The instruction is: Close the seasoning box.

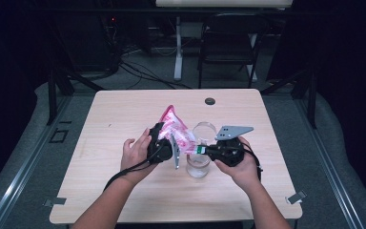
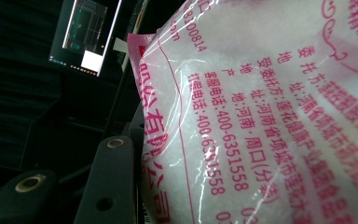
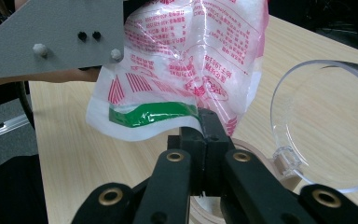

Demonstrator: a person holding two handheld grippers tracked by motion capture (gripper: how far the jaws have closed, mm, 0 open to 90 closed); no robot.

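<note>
Two hand-held grippers meet over the middle of the counter (image 1: 124, 191), and both hold the same pink and white bag (image 1: 175, 129) of white grains. The left hand-held gripper (image 1: 164, 145) is clamped on the body of the bag, with its jaws partly apart around the thick part; the bag stands up and leans just above this gripper. The right hand-held gripper (image 3: 200, 123) has its jaws pressed together on the lower corner of the bag, next to a green strip (image 3: 149, 113) on the edge. A clear glass jar (image 1: 198, 166) stands on the counter directly below the two grippers. Its round hinged lid (image 3: 324, 126) is open and stands up just beside the right gripper.
</note>
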